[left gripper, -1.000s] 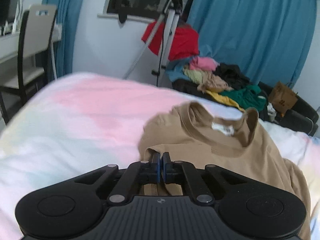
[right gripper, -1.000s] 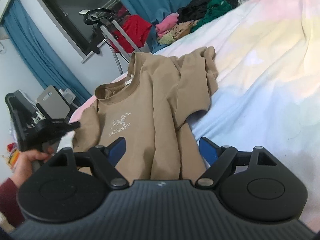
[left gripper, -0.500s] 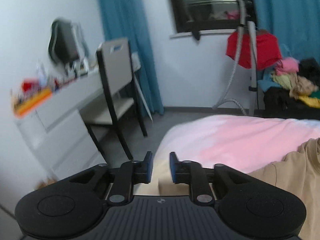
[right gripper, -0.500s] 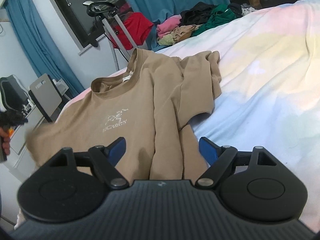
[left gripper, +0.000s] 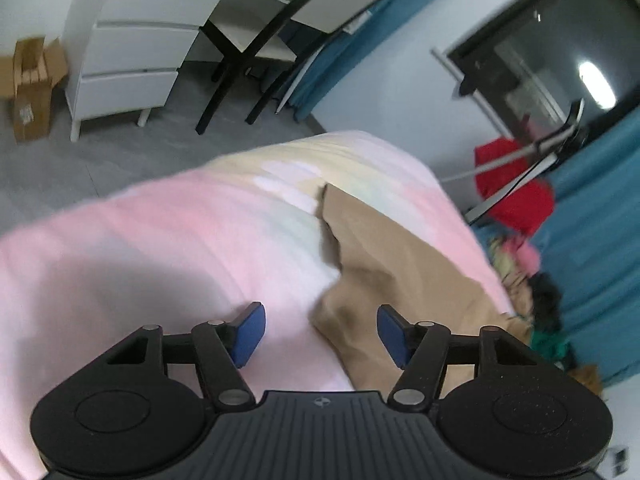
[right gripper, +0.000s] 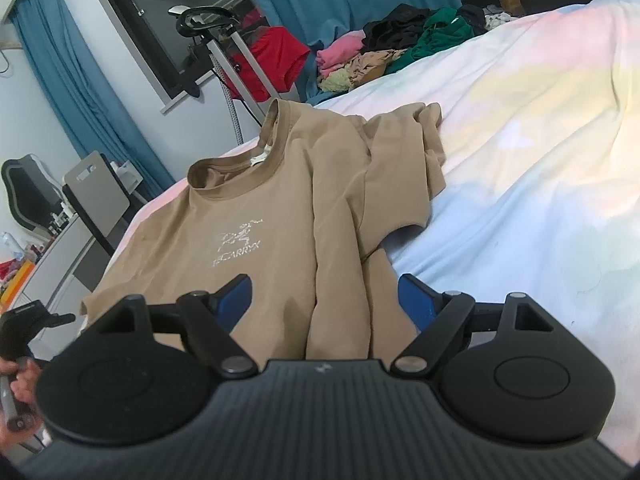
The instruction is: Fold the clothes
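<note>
The left gripper (left gripper: 318, 334) hangs over the bed (left gripper: 160, 248) with its jaws opening, nothing pinched; the tan T-shirt's sleeve (left gripper: 384, 264) lies just ahead of its right finger. The right gripper (right gripper: 324, 300) stands wide open and empty over the tan T-shirt (right gripper: 248, 216), whose bunched right side (already creased) lies between its fingers. A pinch there may catch several layers, leaving the fold lumpy.

The T-shirt (right gripper: 280, 216) lies spread on the bed (right gripper: 520, 168), collar toward the far edge, its right side bunched in folds. Behind the bed a clothes pile (right gripper: 392, 52) sits beside a stand (right gripper: 224, 56); a chair (right gripper: 96, 196) and drawers (left gripper: 132, 52) stand to the left
</note>
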{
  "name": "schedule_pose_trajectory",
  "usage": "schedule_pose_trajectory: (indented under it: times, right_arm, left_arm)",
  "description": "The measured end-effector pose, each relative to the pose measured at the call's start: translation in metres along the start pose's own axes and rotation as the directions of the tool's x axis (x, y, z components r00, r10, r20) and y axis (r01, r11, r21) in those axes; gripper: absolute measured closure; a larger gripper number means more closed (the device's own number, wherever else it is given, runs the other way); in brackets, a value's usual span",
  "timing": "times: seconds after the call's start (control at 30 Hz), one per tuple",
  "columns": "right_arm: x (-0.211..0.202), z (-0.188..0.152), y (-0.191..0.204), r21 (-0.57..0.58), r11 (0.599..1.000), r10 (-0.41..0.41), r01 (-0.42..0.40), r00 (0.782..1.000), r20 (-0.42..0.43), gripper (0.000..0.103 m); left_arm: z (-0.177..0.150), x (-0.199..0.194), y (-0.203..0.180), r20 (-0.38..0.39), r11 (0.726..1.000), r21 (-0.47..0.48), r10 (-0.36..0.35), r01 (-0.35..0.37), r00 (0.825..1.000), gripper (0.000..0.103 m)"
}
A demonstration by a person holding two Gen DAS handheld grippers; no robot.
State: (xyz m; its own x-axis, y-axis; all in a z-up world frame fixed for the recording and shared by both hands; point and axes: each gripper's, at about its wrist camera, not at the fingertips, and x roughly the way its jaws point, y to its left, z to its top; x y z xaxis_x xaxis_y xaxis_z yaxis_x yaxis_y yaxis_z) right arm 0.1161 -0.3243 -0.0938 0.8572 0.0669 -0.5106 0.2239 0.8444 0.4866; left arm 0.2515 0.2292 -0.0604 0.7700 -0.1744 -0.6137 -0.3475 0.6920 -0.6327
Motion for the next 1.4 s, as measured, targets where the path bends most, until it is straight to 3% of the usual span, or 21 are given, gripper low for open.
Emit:
schedule_pose_trajectory:
  times: [0.07, 0.13, 0.17, 0.2, 0.23, 0.33, 0.4, 0.47, 0.53, 0.63, 0.7, 0.77, 0.87, 0.9, 1.07, 1.17, 1.27, 1.4]
  right_arm:
    - [-0.001, 0.001, -0.001, 0.008, 1.000, 0.000, 0.000, 1.000, 0.002, 0.021]
    - [-0.002, 0.002, -0.001, 0.012, 1.000, 0.001, -0.001, 1.000, 0.004, 0.021]
    - [-0.002, 0.002, -0.001, 0.009, 1.000, 0.002, -0.002, 1.000, 0.004, 0.021]
    - [-0.001, 0.001, 0.000, 0.006, 1.000, 0.001, -0.001, 1.000, 0.004, 0.021]
    - [-0.001, 0.001, 0.000, 0.005, 1.000, 0.003, -0.003, 1.000, 0.002, 0.021]
    - [0.000, 0.001, 0.000, 0.005, 1.000, 0.006, -0.006, 1.000, -0.002, 0.021]
    - [-0.002, 0.002, 0.000, -0.005, 1.000, 0.005, -0.005, 1.000, 0.009, 0.021]
    - [-0.004, 0.003, 0.002, -0.014, 1.000, 0.005, -0.004, 1.000, 0.021, 0.021]
    - [-0.008, 0.004, 0.004, -0.030, 1.000, -0.003, 0.004, 0.999, 0.040, 0.021]
    - [-0.015, 0.006, 0.011, -0.082, 0.996, -0.022, 0.028, 0.997, 0.078, 0.021]
    - [-0.020, 0.007, 0.013, -0.108, 0.993, -0.026, 0.037, 0.994, 0.104, 0.021]
    - [-0.024, 0.008, 0.014, -0.125, 0.991, -0.025, 0.040, 0.993, 0.118, 0.021]
    - [-0.031, 0.007, 0.016, -0.155, 0.987, -0.020, 0.040, 0.991, 0.130, 0.021]
    - [-0.034, 0.006, 0.017, -0.169, 0.985, -0.020, 0.043, 0.991, 0.135, 0.021]
    - [-0.054, 0.000, 0.020, -0.224, 0.973, -0.013, 0.052, 0.985, 0.170, 0.021]
    - [-0.062, -0.002, 0.018, -0.222, 0.974, -0.005, 0.042, 0.987, 0.163, 0.021]
    - [-0.065, 0.000, 0.010, -0.162, 0.987, 0.014, 0.008, 0.990, 0.139, 0.021]
    - [-0.058, 0.008, -0.011, -0.015, 0.999, 0.030, -0.029, 0.995, 0.098, 0.027]
  left_arm:
    - [-0.008, 0.004, -0.004, -0.035, 0.999, -0.025, -0.040, 0.039, 0.999, 0.040]
    - [-0.013, 0.013, -0.013, -0.037, 0.999, 0.023, -0.023, 0.023, 0.999, 0.044]
    - [-0.015, 0.017, -0.017, -0.027, 0.998, 0.055, -0.008, 0.009, 1.000, 0.059]
    - [-0.016, 0.023, -0.022, -0.008, 0.996, 0.093, 0.008, -0.007, 1.000, 0.084]
    - [-0.022, 0.031, -0.032, 0.015, 0.990, 0.135, 0.035, -0.036, 0.999, 0.094]
    - [-0.029, 0.031, -0.045, 0.093, 0.977, 0.199, 0.060, -0.077, 0.994, 0.100]
    - [-0.031, 0.024, -0.057, 0.168, 0.932, 0.319, 0.121, -0.170, 0.978, 0.100]
    - [-0.034, 0.022, -0.070, 0.234, 0.852, 0.441, 0.195, -0.282, 0.953, 0.098]
    - [-0.044, 0.029, -0.078, 0.248, 0.785, 0.517, 0.243, -0.340, 0.938, 0.097]
    - [-0.056, 0.017, -0.085, 0.268, 0.759, 0.529, 0.276, -0.381, 0.923, 0.082]
    - [-0.070, 0.005, -0.093, 0.300, 0.722, 0.561, 0.277, -0.404, 0.913, 0.055]
    - [-0.090, -0.015, -0.102, 0.327, 0.670, 0.614, 0.264, -0.416, 0.908, 0.039]
    - [-0.125, -0.046, -0.111, 0.332, 0.642, 0.651, 0.237, -0.404, 0.913, 0.021]
    - [-0.136, -0.055, -0.113, 0.324, 0.641, 0.660, 0.225, -0.391, 0.919, 0.018]
    - [-0.188, -0.100, -0.129, 0.196, 0.694, 0.677, 0.153, -0.246, 0.969, 0.018]
    - [-0.212, -0.132, -0.138, 0.153, 0.718, 0.679, 0.063, -0.151, 0.986, 0.008]
    - [-0.236, -0.161, -0.134, 0.151, 0.723, 0.685, -0.026, -0.086, 0.988, 0.003]
    - [-0.260, -0.172, -0.129, 0.176, 0.696, 0.713, -0.054, -0.089, 0.983, 0.003]
